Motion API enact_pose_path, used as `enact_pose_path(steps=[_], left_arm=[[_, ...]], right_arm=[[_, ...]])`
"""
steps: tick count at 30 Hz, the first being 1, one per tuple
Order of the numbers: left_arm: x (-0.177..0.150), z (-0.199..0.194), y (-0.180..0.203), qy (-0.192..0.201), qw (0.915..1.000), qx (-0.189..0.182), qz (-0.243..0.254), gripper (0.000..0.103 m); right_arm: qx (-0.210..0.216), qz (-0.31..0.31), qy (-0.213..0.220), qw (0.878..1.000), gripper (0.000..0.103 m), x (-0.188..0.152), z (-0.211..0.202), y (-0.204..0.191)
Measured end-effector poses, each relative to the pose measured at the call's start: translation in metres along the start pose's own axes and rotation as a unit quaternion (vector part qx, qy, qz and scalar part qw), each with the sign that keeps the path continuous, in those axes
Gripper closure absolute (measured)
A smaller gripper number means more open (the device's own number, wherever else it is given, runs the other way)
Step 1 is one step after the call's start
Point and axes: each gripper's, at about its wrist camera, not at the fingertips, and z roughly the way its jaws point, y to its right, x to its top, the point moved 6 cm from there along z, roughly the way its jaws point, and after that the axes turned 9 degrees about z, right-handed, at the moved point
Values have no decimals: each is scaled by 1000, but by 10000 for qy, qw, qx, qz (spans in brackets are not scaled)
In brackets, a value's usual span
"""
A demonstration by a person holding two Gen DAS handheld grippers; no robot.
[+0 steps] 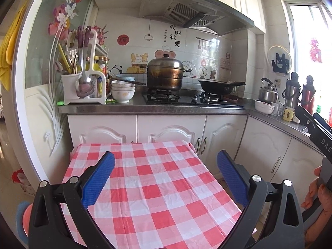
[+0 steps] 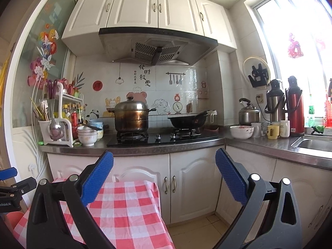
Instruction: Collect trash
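- Black Chinese characters 發財被愛 stand on the white tiled wall under the hood;
- a round red sticker bears 順;
- the black right gripper body reads "DAS", cut off.

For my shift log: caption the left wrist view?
Left gripper open and empty above the red-checked tablecloth, facing the stove with steamer pot and wok.

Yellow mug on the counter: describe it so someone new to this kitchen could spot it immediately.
Start at the bright window, then drop to the counter beneath it, left of the sink. There, before the red thermos, stands a cluster of cups; the yellow mug is the only coloured one, its neighbours being white.
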Motion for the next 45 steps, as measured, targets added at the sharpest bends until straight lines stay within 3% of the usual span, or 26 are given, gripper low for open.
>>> enact_pose_path(steps=[15, 29, 39, 45], left_arm=[[5, -13, 9, 231, 9996, -136, 119, 5], [5, -15, 9, 301, 9994, -143, 106, 5], [2, -1, 1, 186, 9998, -51, -24, 5], [-12, 24, -7, -31, 9999, 65, -107, 5]], right_arm=[[-77, 23, 251, 9997, 4, 12, -19, 4], [-57, -39, 210, 9998, 4, 12, -19, -1], [72, -99, -21, 9999, 4, 0, -2, -10], [241, -54, -544, 9982, 4, -29, 29, -17]])
